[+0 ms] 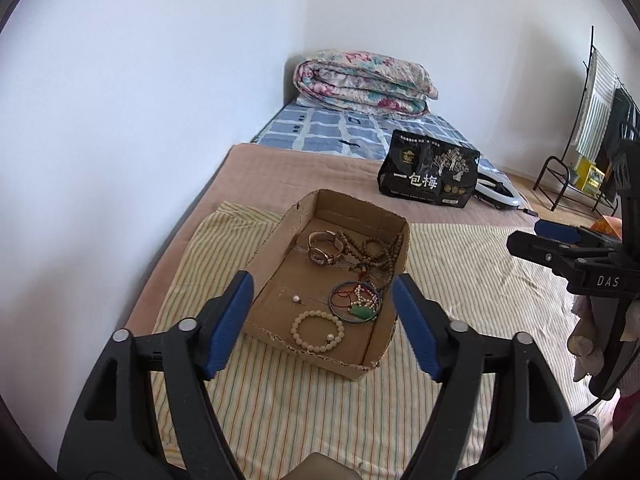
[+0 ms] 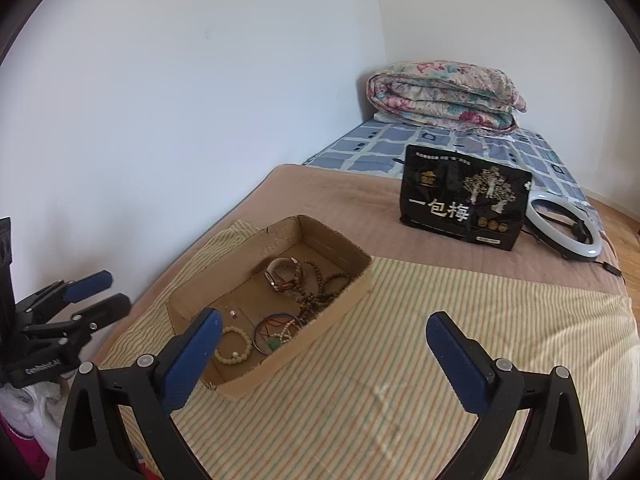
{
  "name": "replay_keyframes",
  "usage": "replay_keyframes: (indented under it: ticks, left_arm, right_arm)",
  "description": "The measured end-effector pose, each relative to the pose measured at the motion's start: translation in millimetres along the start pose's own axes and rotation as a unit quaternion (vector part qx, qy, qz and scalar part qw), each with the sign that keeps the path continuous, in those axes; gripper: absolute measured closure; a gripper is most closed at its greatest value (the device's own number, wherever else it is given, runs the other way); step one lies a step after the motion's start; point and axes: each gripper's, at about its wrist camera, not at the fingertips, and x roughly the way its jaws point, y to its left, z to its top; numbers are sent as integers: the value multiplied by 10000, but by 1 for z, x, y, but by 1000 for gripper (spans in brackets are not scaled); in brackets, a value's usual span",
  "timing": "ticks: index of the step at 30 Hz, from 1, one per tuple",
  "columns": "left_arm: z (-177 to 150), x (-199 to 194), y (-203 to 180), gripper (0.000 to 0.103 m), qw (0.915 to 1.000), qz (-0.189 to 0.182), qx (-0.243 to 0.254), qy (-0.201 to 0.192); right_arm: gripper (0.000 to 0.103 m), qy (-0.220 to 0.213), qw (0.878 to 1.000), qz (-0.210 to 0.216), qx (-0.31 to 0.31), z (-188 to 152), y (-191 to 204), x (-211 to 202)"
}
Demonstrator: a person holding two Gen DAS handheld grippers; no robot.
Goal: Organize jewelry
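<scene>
Resting on a striped cloth [image 1: 304,412] spread over the bed, a shallow cardboard box [image 1: 280,256] holds all the jewelry. Near corner: cream bead bracelet [image 1: 318,330]. Just beside it, a blue bangle [image 1: 354,300] ringing a small white bead string with a green pendant [image 1: 360,312]. Far end: a wristwatch [image 1: 325,247] touching a heap of brown wooden beads [image 1: 374,254]. One loose pearl [image 1: 296,299] lies on the box floor, apart from the rest. Left gripper [image 1: 322,322] hangs above the box's near end, jaws spread, nothing between them. Right gripper [image 2: 324,354] hangs over the cloth just right of the box, jaws wide apart, empty. Behind: black snack bag [image 2: 464,204], ring light [image 2: 568,224], folded floral quilt [image 1: 360,80].
</scene>
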Motion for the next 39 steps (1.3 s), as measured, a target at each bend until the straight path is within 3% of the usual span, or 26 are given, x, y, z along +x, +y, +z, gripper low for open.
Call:
replay_keyframes:
  ticks: [5,17,21,39]
  left_arm:
    - [-4,-22,-5,19,9996,227,49,-164]
    - [-17,-54,-36,18,9970,565,421,-318]
    - [-19,-64,-43,2,9965,572,421,-432]
    - [-16,-83,-50,1,9956,628,427,-556]
  right_arm:
    - [0,-41,10000,-53,71,-8,-11,-17]
    - [0,-160,9993,-209,247,-33,-32,-48]
    - [0,-201,9992,-194,294,-37,-35,-54]
    - [0,-391,9988,-135,258,-37,-26,-77]
